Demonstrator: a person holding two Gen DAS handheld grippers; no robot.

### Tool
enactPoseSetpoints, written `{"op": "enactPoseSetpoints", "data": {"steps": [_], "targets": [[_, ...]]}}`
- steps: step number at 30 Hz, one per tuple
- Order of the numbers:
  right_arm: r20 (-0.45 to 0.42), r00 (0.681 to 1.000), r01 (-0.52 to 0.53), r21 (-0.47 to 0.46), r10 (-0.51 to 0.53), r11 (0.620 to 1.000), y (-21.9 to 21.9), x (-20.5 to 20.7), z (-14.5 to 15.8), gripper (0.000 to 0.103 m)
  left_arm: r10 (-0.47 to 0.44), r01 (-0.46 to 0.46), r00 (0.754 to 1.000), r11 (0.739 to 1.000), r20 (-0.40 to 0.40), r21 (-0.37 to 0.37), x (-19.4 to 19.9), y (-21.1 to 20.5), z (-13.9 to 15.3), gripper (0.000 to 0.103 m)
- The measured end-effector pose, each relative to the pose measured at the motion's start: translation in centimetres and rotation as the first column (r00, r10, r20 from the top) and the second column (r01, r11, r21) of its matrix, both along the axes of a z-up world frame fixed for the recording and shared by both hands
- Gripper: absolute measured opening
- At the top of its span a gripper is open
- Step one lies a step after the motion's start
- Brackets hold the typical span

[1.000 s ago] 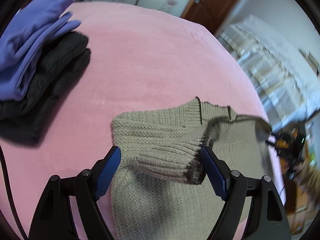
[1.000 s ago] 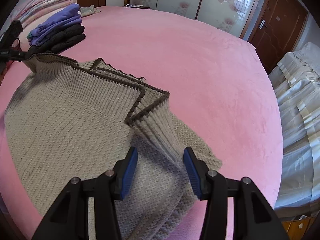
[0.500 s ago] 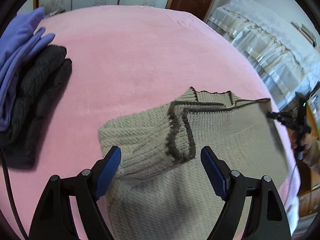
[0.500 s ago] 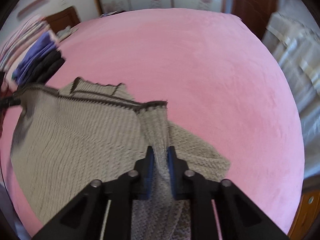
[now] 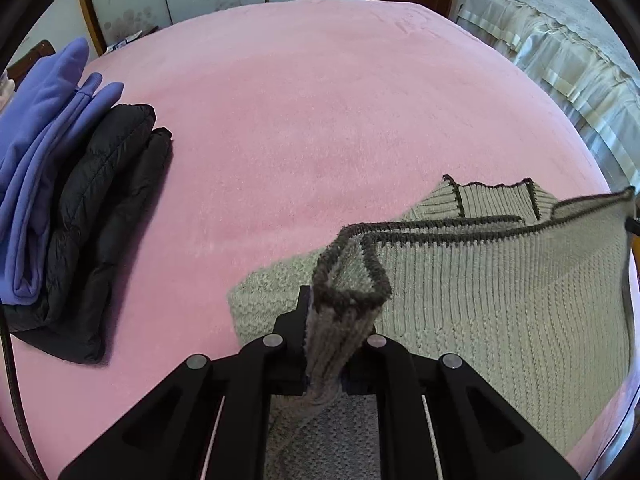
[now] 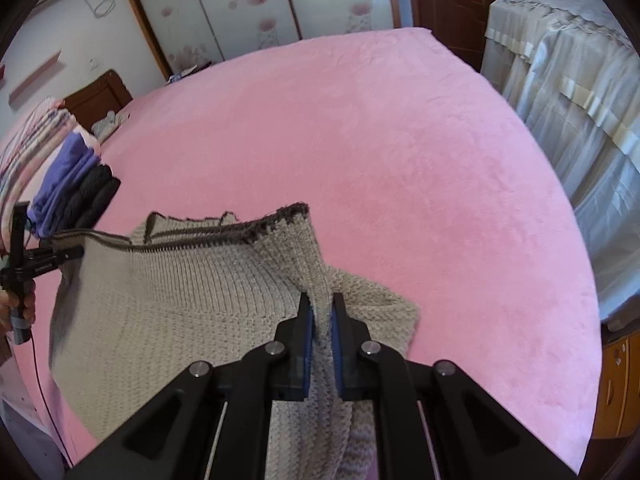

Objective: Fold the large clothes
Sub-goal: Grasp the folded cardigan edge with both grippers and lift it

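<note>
Sweater: I've got the beige knit sweater (image 5: 500, 292) spread over the near part of the pink bed (image 5: 320, 120), dark-trimmed edge lifted and pulled taut between my two tongs.

Left gripper: my left gripper (image 5: 326, 320) is clamped tight on a bunched ribbed corner with dark trim. The blue pads are almost totally buried in the knit, only a sliver shows on the left side.

Right gripper: my right gripper (image 6: 321, 322) is pinched shut on a fold of sweater running straight down between the blue pads.

Hard to see: the sweater's lower part is cut off behind the gripper bodies in both views, so I can't tell how it lies there. In the left wrist view my other tong is just a dark sliver at the right edge.

Stack: purple garment (image 5: 36, 168) lying on a black puffy jacket (image 5: 100, 208) at the left, well apart from the sweater.

Hand: a bit of my left hand (image 6: 16, 304) peeks in at the frame edge.
</note>
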State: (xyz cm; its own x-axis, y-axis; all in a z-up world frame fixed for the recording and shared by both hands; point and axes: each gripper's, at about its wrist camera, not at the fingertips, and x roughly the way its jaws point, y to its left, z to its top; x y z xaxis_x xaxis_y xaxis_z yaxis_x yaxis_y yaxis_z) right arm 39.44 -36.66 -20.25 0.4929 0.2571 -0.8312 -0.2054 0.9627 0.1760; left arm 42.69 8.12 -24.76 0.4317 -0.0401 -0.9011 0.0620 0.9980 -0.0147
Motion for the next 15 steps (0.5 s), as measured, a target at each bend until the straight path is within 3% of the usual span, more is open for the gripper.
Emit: {"op": "enactPoseSetpoints", "data": {"steps": [4,11,15], "targets": [[-0.008,1.0,0.029,-0.037,-0.029,0.999,-0.2,0.2,-0.6,0.007,0.047,-0.047,0.999,0.999,-0.021,0.002,1.3,0.3,-0.9,0.008],[-0.112,0.981,0.154,-0.059,-0.16,0.986,-0.6,3.4,-6.2,0.008,0.173,-0.173,0.98,0.985,-0.096,0.006,4.4,1.1,-4.7,0.011],[-0.066,0.987,0.138,-0.119,-0.147,0.983,0.1,2.9,-6.4,0.007,0.209,-0.208,0.975,0.978,-0.076,0.018,4.8,1.5,-5.1,0.012]]}}
